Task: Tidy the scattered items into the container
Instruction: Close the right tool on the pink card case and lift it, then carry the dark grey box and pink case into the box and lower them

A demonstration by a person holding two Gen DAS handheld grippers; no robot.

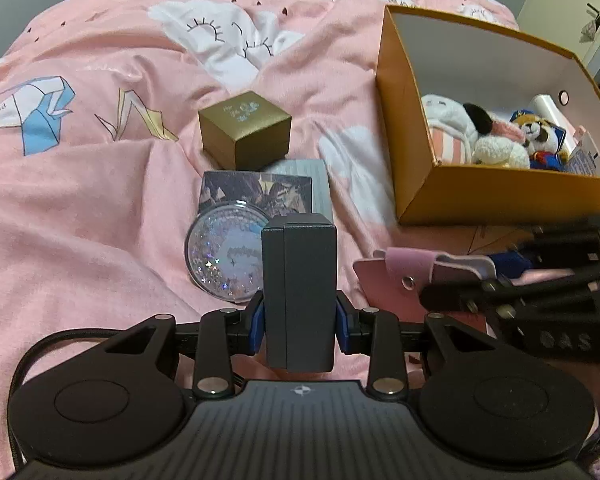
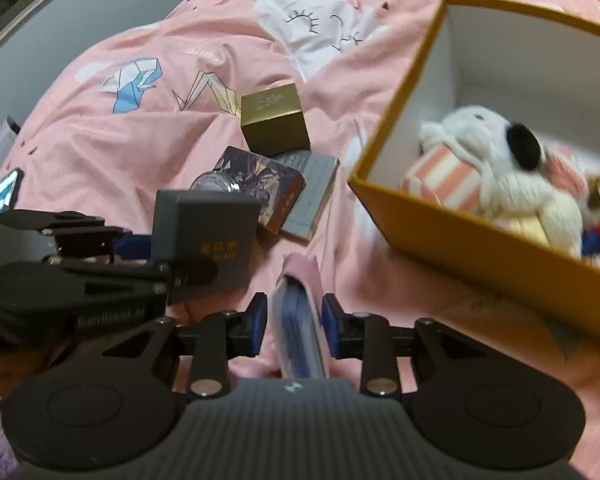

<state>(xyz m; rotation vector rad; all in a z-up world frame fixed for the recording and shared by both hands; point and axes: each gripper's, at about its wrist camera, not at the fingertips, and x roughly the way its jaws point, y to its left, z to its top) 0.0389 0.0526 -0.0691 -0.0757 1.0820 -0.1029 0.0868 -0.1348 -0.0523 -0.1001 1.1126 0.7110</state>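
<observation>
My left gripper [image 1: 300, 320] is shut on a dark grey box [image 1: 300, 280], held upright between its blue pads above the pink bedding. The same dark grey box [image 2: 208, 240] shows at the left of the right wrist view. My right gripper [image 2: 294, 320] stands open around a pink wallet [image 2: 298, 280] that sits on edge between the fingers, with a thin gap at the left pad. That pink wallet [image 1: 404, 280] lies low beside the orange box [image 1: 500, 196], whose near wall [image 2: 480, 248] is just right of the wallet.
On the bedding lie a gold cube box [image 1: 246, 128], a round glitter case [image 1: 224, 256], a dark patterned box [image 1: 256, 192] and a flat grey box [image 1: 308, 176]. Plush toys [image 1: 460, 128] fill the orange box. A lit phone [image 2: 4, 192] lies far left.
</observation>
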